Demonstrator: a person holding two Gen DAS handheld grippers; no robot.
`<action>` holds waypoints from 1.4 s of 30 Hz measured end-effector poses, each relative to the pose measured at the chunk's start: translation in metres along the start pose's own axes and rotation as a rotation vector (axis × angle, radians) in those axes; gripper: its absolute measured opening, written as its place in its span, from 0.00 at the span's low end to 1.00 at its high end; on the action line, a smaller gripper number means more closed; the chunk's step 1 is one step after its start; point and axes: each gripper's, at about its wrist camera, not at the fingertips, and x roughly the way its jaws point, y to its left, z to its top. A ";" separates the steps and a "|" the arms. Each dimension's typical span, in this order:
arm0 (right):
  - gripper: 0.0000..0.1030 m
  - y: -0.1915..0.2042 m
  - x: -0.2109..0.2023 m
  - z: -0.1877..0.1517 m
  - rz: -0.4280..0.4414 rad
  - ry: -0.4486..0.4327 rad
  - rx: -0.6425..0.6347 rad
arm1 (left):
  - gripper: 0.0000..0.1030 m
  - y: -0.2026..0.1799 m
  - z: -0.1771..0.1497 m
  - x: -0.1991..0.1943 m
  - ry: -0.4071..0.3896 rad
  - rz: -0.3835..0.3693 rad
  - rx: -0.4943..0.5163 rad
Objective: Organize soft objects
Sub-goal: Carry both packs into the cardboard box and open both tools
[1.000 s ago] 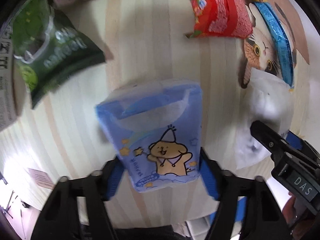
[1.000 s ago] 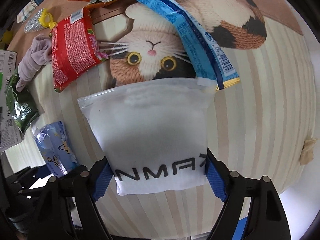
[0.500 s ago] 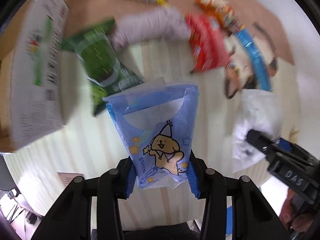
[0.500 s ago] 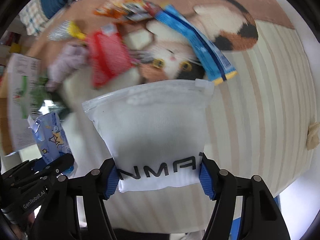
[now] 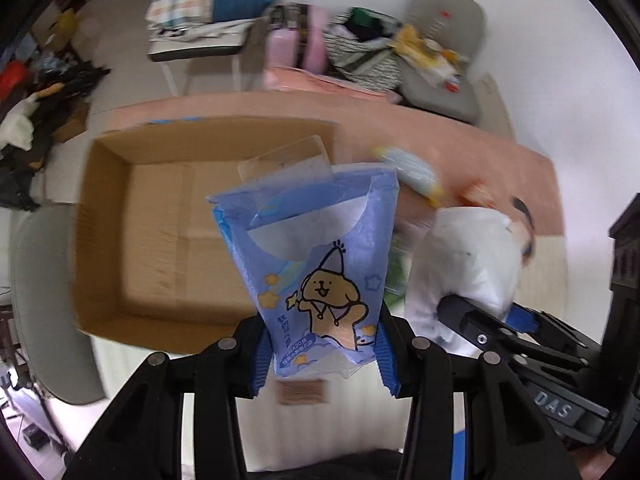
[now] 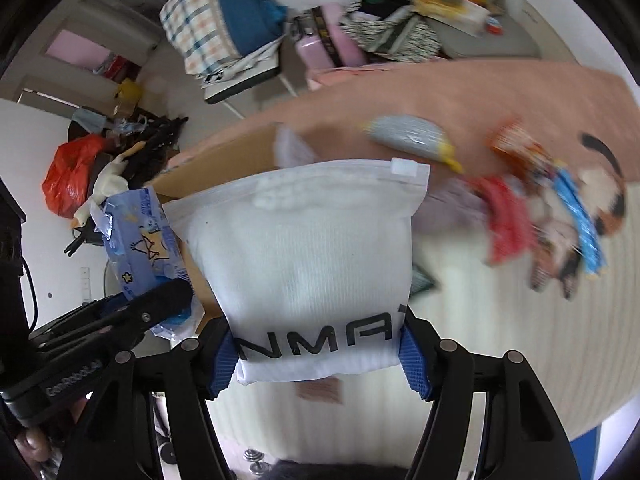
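My left gripper [image 5: 322,350] is shut on a blue tissue pack [image 5: 316,264] with a cartoon bear, held up in the air in front of an open cardboard box [image 5: 160,216]. My right gripper [image 6: 320,356] is shut on a white zip pouch [image 6: 304,256] marked with black letters, also lifted. In the left wrist view the white pouch [image 5: 460,256] and the right gripper [image 5: 492,328] are just to the right. In the right wrist view the blue pack [image 6: 140,244] and the left gripper [image 6: 160,304] are at left, before the box [image 6: 224,156].
On the rug lie a red snack bag [image 6: 508,220], a blue packet [image 6: 580,220], an orange packet [image 6: 524,152] and a silver-and-yellow tube [image 6: 412,136]. Behind stand a chair with checked cloth [image 5: 192,8], a grey cushion seat [image 5: 440,48] and floor clutter [image 6: 100,164].
Both grippers have risen from the rug and tilted up with their packs. The views now face the cardboard box and the room instead of the floor items.
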 end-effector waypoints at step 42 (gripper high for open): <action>1.00 0.133 0.162 0.063 -0.331 0.062 -0.121 | 0.98 0.117 0.065 0.062 0.107 0.087 0.053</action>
